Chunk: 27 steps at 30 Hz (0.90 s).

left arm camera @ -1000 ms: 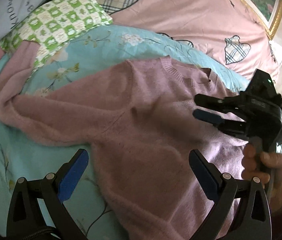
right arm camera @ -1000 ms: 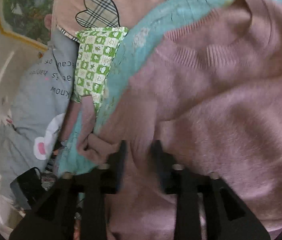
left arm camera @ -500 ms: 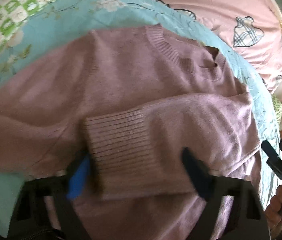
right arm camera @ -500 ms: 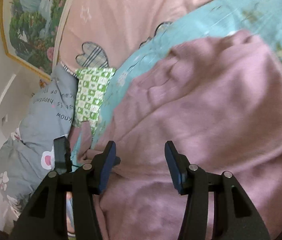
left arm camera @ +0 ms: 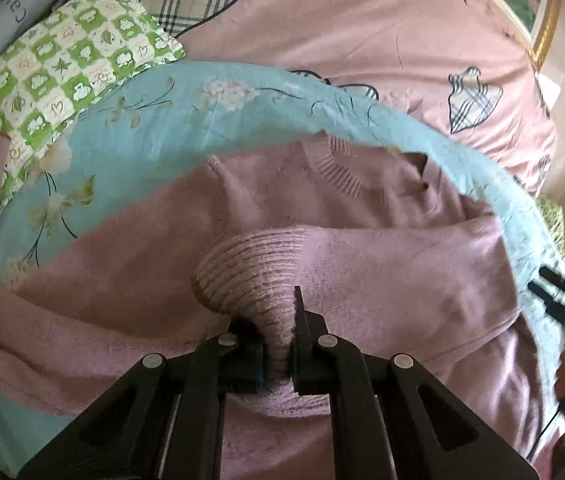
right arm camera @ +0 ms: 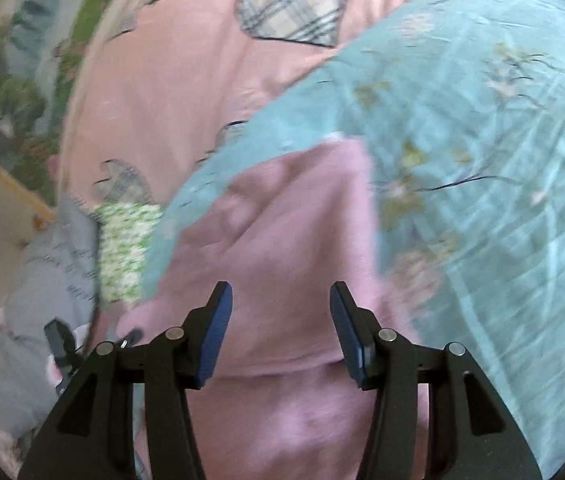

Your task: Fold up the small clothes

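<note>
Lying on the turquoise floral sheet [left arm camera: 154, 128], the pink sweater [left arm camera: 382, 272] is pinched at its ribbed cuff [left arm camera: 250, 272] by the just-closed left gripper [left arm camera: 278, 344]; the right gripper [right arm camera: 280, 336] is held apart above it, empty.

You have a fuzzy, matt knit sweater [left arm camera: 382, 264] in front of you, its soft nap smooth over the body and ribbed at the cuff [left arm camera: 250, 276] and neckline. It lies on a thin, smooth blue sheet [left arm camera: 170, 120] of woven cloth with fine creases, beside a pink quilt [left arm camera: 342, 28] and a checked pillow [left arm camera: 62, 64], both matt cotton-like cloth. Your left gripper [left arm camera: 278, 344] and right gripper [right arm camera: 278, 328] look like matt black plastic with bright metal pins and blue pads [right arm camera: 214, 332] that may be rubber, though the right view is blurred.
</note>
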### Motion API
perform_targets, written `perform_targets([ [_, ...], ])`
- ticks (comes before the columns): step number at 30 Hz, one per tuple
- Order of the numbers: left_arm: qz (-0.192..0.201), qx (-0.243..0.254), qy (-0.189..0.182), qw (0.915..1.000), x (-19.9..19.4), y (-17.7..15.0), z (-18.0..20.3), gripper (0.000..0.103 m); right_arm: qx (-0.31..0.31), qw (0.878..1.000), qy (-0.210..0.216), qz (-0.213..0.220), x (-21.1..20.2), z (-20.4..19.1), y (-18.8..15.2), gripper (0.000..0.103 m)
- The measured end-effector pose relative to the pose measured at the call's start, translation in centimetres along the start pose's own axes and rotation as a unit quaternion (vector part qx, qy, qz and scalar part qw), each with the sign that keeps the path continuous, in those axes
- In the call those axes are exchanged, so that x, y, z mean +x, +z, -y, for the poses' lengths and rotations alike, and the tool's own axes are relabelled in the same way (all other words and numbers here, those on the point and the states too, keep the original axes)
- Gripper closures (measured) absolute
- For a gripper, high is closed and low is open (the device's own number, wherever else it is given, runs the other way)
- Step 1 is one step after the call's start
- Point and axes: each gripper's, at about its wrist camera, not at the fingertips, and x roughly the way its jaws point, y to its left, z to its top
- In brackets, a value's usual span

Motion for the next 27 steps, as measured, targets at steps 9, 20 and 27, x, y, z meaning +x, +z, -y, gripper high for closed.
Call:
perform_targets([
  [9, -0.016, 0.002, 0.009, 0.9998, 1.3, -1.0, 0.4, 0.095, -0.028, 0.996, -0.061, -0.062, 6.3, 1.0, 4.1, 0.041],
  [20, -0.014, 0.05, -0.024, 0.9984, 2.7, 0.5, 5.7, 0.096, -0.065, 0.994, -0.083, -0.015, 2.5, 2.8, 8.1, 0.095],
  [27, -0.058, 0.03, -0.01, 0.9978, 5.7, -0.1, 3.8, 0.085, -0.115, 0.98, -0.155, -0.045, 5.5, 3.5, 6.4, 0.095],
])
